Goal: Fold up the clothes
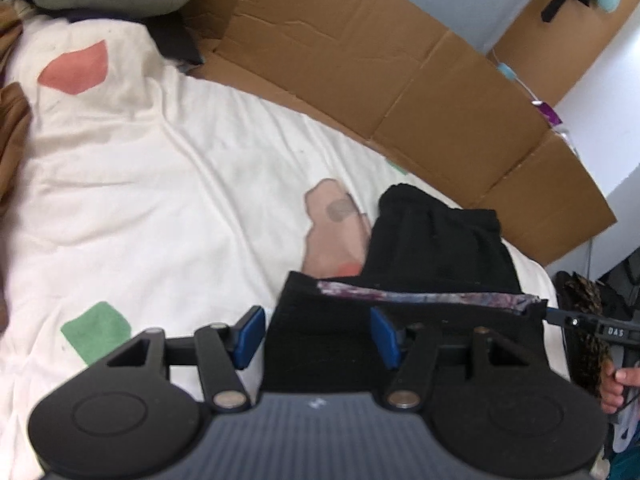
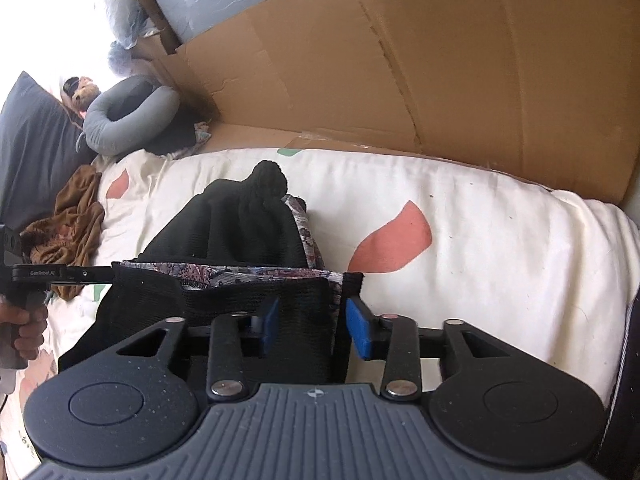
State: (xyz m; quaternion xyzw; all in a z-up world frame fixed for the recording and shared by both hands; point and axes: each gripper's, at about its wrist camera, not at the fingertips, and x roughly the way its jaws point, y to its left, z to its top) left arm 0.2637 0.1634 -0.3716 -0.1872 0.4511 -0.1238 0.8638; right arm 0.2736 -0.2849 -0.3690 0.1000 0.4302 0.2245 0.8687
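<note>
The black garment (image 1: 436, 240) is lying on the bed (image 1: 160, 200), its near edge between both released tools, left (image 1: 318, 336) and right (image 2: 310, 326); contact is unclear.

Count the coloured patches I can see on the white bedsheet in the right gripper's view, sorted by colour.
On the white bedsheet, right wrist view, counting clearly visible patches:
Salmon-pink patches: 2
Green patches: 1
Total: 3
Small bits near the black garment are too hidden to count.
</note>
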